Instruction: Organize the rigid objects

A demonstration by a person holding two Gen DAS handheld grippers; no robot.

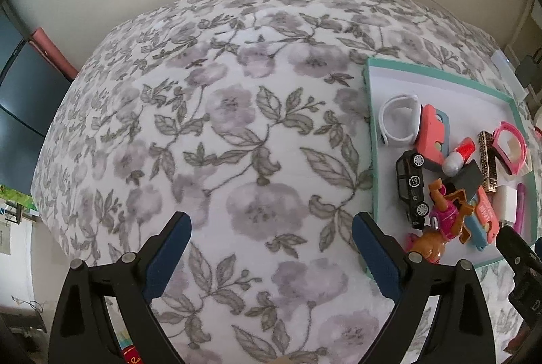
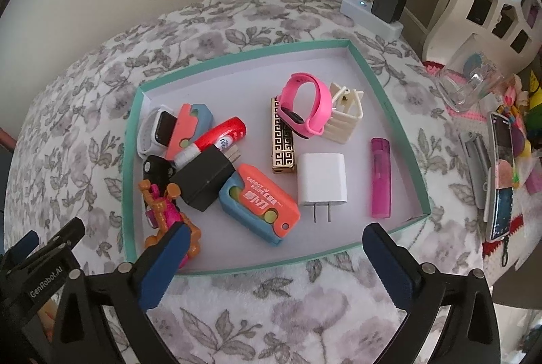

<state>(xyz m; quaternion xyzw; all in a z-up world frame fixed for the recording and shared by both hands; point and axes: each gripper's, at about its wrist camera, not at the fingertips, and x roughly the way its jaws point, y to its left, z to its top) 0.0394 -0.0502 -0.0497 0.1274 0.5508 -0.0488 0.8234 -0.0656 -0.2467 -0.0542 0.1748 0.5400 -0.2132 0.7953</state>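
Your right tongs (image 2: 271,249) gape empty just short of the teal-rimmed cardboard tray (image 2: 369,66) on the fuzzy floral surface (image 2: 254,313). Ahead lie a white plug adapter (image 2: 321,181) and glossy purple lighter (image 2: 381,177); an orange figure (image 2: 162,205) crowds their left finger. Your left tongs (image 1: 271,235), also spread, hover over bare cloth, tray to their right.

I see a teal-rimmed tray (image 2: 389,100) mid-frame. At its centre a white plug charger (image 2: 321,183) lies flat, prongs toward me. A magenta lighter (image 2: 381,183) lies right of it; a pink smartwatch (image 2: 306,105) stands on edge above, touching a gold patterned lighter (image 2: 283,140).
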